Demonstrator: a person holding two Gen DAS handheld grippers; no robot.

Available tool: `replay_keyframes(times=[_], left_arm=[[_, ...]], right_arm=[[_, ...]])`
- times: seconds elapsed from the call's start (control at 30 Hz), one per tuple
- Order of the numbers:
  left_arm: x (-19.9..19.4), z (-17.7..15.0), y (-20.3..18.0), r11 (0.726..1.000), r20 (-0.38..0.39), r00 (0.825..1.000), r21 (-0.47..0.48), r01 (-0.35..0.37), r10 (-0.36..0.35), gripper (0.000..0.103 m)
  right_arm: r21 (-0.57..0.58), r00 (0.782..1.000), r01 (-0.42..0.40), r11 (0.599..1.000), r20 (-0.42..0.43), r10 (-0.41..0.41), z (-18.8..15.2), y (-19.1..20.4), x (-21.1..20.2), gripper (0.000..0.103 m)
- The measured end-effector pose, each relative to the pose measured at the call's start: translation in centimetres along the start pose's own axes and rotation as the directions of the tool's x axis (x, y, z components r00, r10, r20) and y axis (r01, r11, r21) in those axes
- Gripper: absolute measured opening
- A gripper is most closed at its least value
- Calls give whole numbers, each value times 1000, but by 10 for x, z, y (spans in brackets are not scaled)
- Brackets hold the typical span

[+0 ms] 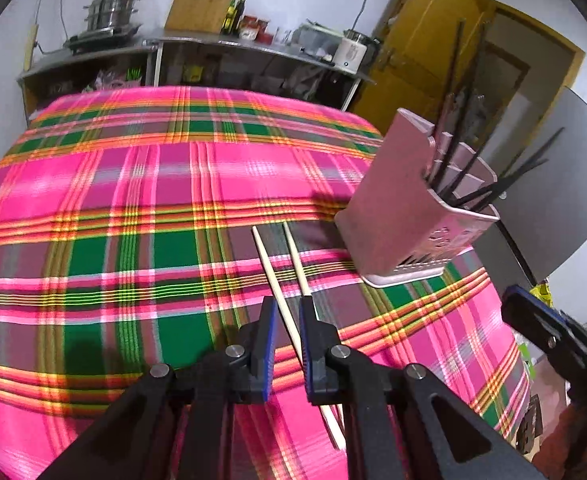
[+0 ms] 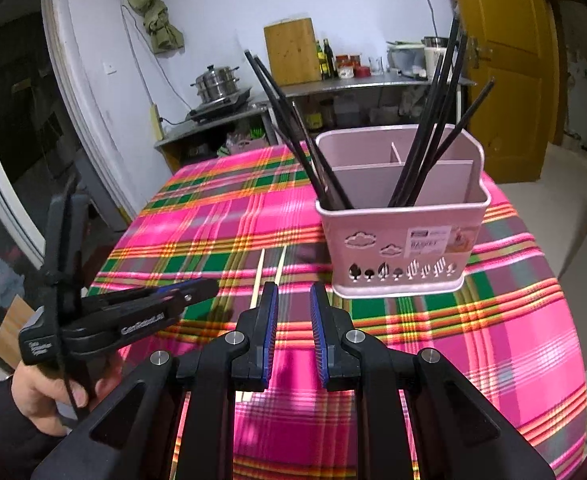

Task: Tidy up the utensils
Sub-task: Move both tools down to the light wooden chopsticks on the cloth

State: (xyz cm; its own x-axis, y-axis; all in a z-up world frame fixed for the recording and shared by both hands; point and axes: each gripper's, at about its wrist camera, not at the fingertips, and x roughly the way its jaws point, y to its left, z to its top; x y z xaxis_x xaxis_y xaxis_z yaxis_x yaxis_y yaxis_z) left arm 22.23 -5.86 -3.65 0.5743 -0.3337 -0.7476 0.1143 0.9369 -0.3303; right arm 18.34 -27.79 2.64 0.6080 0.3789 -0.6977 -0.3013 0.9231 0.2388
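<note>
Two pale wooden chopsticks (image 1: 269, 264) (image 2: 258, 276) lie side by side on the pink plaid cloth (image 1: 133, 184), just left of a pink utensil holder (image 1: 393, 208) (image 2: 401, 236). Several black chopsticks (image 2: 433, 132) stand in the holder. My left gripper (image 1: 289, 304) (image 2: 213, 286) hovers low over the wooden pair with its jaws almost together. One chopstick shows through the slit, lying on the cloth and not pinched. My right gripper (image 2: 293, 292) hangs over the near ends of the pair, its jaws apart with nothing between them.
A person's hand (image 2: 41, 392) holds the left gripper at the table's left edge. Behind the table stands a steel counter (image 2: 373, 84) with a pot (image 2: 217, 82), a wooden board (image 2: 291, 50) and bottles. A yellow door (image 2: 505, 60) is at the right.
</note>
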Motion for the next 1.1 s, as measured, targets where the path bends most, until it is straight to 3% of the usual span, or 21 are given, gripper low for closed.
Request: replay_keyframes(times=[0.17, 0.4, 0.57, 0.6, 0.67, 0.8, 1.1], left_arm=[[27, 3, 3, 1000, -26, 1000, -14, -9, 9, 22], [58, 7, 4, 999, -60, 997, -11, -48, 48, 22], [65, 7, -3, 996, -32, 996, 45, -83, 85, 22], [66, 7, -5, 994, -28, 995, 57, -95, 97, 18], [66, 6, -5, 990, -23, 993, 78, -117, 119, 10], [57, -1, 7, 992, -22, 995, 77, -95, 97, 7], [19, -19, 63, 985, 15, 985, 2, -173, 173, 7]], right_arm=[[8, 1000, -3, 1000, -28, 3, -6, -2, 13, 17], [21, 999, 0, 1000, -51, 1, -9, -10, 24, 17], [30, 998, 2, 1000, -61, 0, -12, -14, 29, 17], [32, 998, 0, 999, -64, 2, -12, -13, 30, 17], [30, 998, -3, 1000, -69, 5, -14, -12, 32, 17], [22, 997, -14, 1000, -79, 16, -14, -7, 37, 17], [-16, 990, -52, 999, -131, 49, -14, 14, 78, 17]])
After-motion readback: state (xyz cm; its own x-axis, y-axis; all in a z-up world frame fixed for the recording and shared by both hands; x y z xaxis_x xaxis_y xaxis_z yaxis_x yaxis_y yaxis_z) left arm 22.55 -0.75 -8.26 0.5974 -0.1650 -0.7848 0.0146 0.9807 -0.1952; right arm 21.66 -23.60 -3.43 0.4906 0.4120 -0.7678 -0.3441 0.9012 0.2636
